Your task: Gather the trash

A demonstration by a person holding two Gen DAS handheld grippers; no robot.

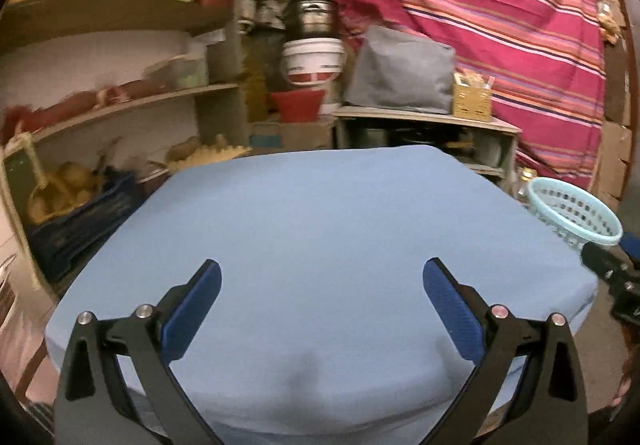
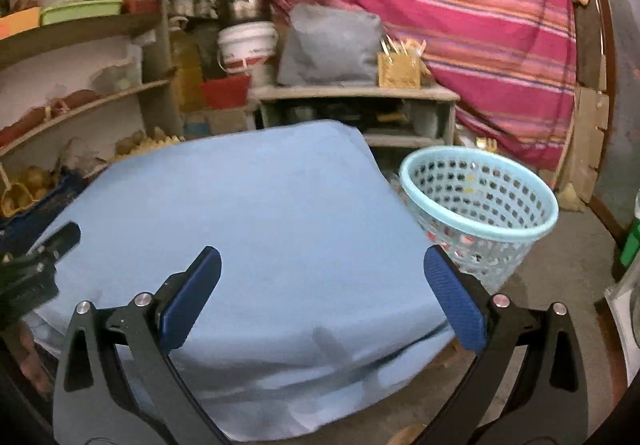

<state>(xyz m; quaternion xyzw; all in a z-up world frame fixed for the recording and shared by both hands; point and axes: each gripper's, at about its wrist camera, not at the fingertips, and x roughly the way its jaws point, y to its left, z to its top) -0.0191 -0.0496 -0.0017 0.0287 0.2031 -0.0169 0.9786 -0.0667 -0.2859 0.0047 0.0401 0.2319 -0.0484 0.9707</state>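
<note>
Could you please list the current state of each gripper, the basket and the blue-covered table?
left gripper: open, holding nothing, over the cloth.
right gripper: open, holding nothing.
basket: upright on the floor beside the table, some small items inside.
blue cloth: spread over the table, no trash visible on it.

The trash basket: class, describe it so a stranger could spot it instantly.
Find the table draped in a plain blue cloth. On the floor just off its right edge stands the trash basket. It is pale turquoise plastic, round, open-topped, and its wall is pierced with rows of small holes, unlike anything nearby.
</note>
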